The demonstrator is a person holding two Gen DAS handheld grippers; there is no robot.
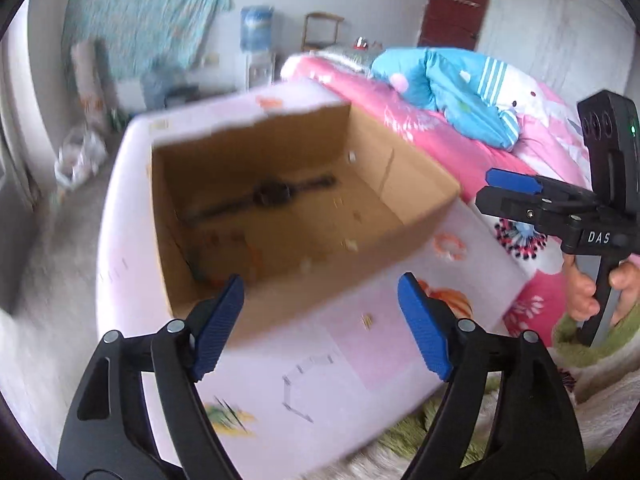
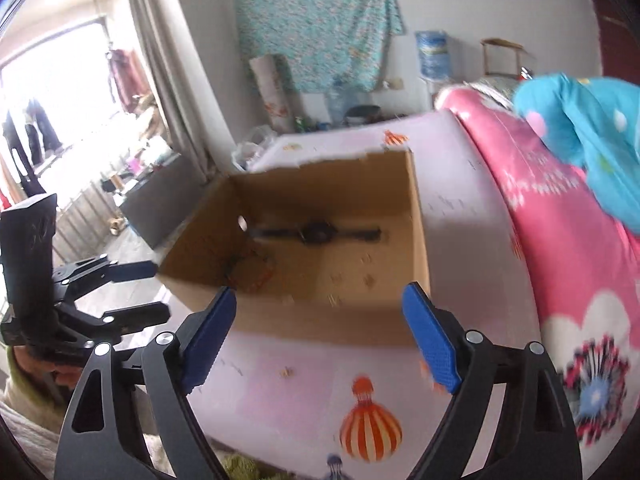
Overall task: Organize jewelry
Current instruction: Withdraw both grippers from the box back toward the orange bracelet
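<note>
Both my grippers, left [image 1: 320, 320] and right [image 2: 320, 336], hang spread wide and empty at 6 o'clock below the box [image 2: 416, 240]; watch [image 2: 316, 234] lies inside, likely already stored.

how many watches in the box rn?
1. A dark wristwatch lies flat, strap stretched out, on the floor of the cardboard box toward its far wall. The near wall hides part of the floor, so more could be there.

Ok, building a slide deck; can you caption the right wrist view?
Open right gripper hovers before a cardboard box holding a black wristwatch, left gripper alongside.
</note>
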